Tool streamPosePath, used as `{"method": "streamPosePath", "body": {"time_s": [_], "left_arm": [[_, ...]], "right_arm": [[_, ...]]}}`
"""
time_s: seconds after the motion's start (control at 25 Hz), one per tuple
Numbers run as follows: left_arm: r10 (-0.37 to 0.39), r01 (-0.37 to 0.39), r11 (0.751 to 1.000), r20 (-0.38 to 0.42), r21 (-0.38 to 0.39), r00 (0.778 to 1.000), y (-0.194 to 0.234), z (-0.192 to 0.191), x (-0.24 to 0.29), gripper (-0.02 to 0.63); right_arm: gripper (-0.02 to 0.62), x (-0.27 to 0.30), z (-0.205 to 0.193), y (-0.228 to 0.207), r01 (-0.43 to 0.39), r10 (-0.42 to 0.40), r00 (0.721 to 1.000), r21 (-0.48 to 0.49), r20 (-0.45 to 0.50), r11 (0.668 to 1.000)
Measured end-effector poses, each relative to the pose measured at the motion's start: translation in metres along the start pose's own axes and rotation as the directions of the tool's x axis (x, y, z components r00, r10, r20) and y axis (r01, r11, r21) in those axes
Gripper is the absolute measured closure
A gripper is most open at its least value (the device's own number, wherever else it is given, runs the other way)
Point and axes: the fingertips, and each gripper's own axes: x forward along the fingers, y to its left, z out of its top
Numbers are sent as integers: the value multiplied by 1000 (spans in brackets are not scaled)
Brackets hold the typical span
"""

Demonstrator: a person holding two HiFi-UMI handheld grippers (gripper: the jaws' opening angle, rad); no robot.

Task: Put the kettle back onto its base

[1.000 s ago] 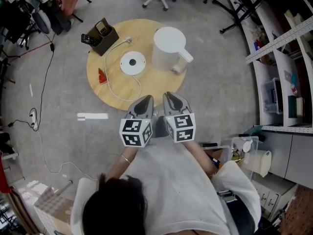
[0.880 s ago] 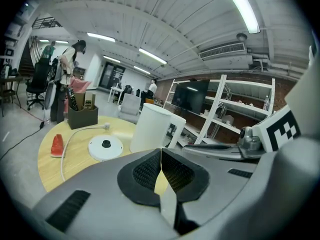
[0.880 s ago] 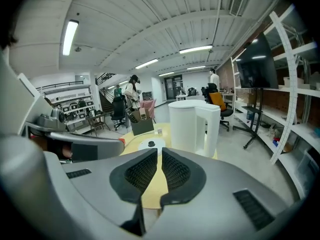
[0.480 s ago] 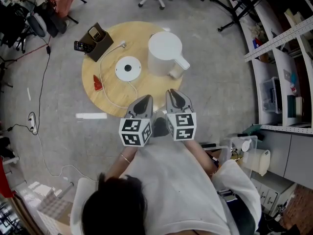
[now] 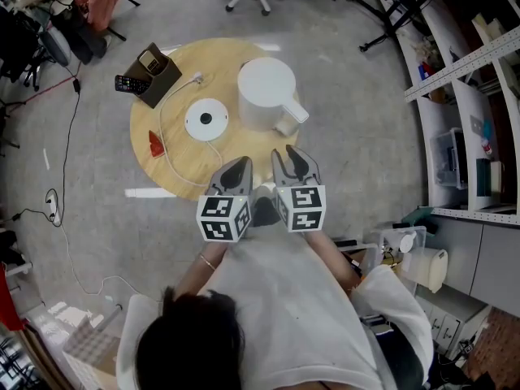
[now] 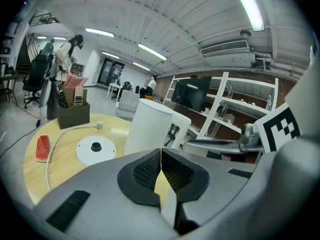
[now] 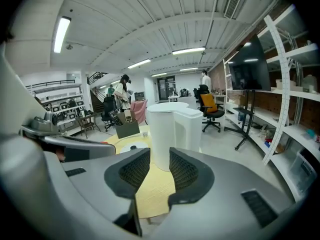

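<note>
- While unloaded, the flat white disc base (image 5: 205,119) lies on the round wooden tabletop (image 5: 162,162).
- Left tongs (image 5: 238,167): ribbed black pads pressed together, empty.
- Smooth white cylindrical kettle (image 5: 264,92) stands just right of it, apart.
- Right tongs (image 5: 291,159): pads just parting, spread, nothing between.

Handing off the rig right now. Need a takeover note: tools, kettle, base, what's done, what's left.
Left tool: shut, empty, at the near edge of the table.
Right tool: jaws have just been opening, nothing between them. It points at the kettle but is not on it.
Kettle: upright on the table, right of the base and apart from it, handle toward the right tool.
Base: bare, on the table.
Done: nothing yet, kettle not gripped.
Left: probably grip the handle, lift, and set the kettle on the base.
</note>
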Motion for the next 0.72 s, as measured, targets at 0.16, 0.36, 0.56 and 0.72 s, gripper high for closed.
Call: {"method": "streamPosePath", "body": {"time_s": [0.16,0.36,0.56,0.72], "left_arm": [[7,-7,1000,2,1,1000,-2,5,9,580],[24,-24,1000,4,-7,1000,1,9,22,580],[45,-45,999,5,-18,999,3,13,32,580],[62,-62,998,-2,-18,998,3,13,41,580]], "right_arm": [[483,3,0,-7,-9,9,1000,2,-2,1000],[437,8,0,-26,24,-24,1000,14,0,1000],[410,11,3,-51,124,-124,992,15,25,992],[394,19,6,-57,115,-116,993,33,36,993]]}}
